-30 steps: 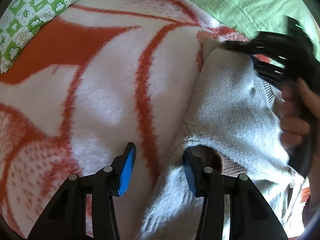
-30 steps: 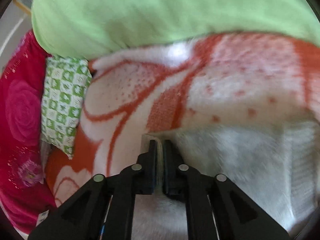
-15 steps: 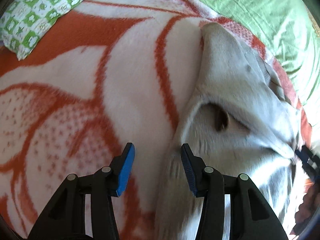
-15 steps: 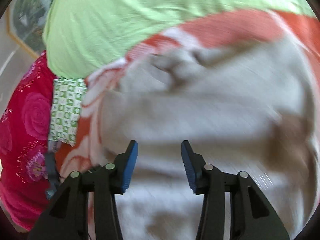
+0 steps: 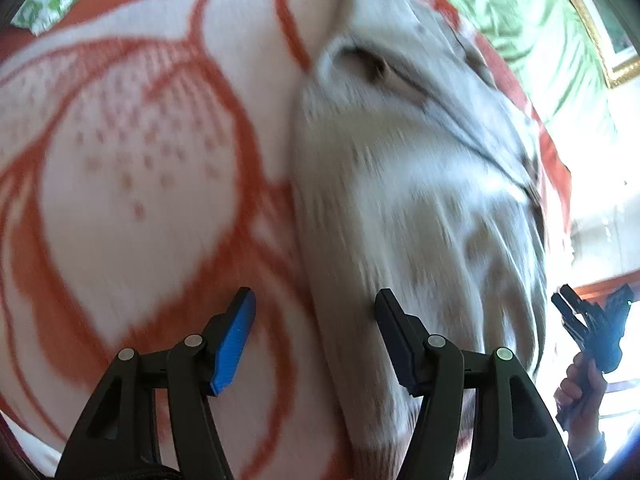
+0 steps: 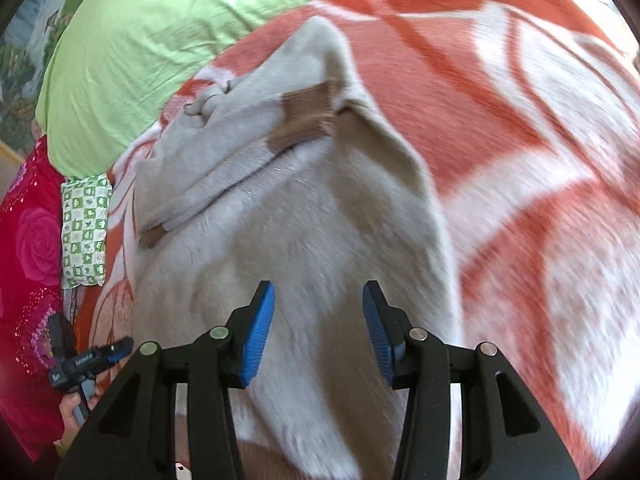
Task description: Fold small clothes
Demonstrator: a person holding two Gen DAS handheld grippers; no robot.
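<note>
- While the grey fleece garment [image 6: 312,208] lies folded on our orange-and-white blanket [image 6: 520,128], left gripper [image 5: 314,322] has just widened, empty.
- Right gripper [image 6: 318,320] gapes apart above the fleece, gripping nothing.

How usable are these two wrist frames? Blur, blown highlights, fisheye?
Left wrist: heavy motion streaking on the grey garment and orange-white blanket; right edge blown out by daylight; left gripper sharp. Right wrist: milder blur, worst on the blanket at right; garment folds readable; right gripper crisp. Both: strong barrel distortion, dark corner vignette.
</note>
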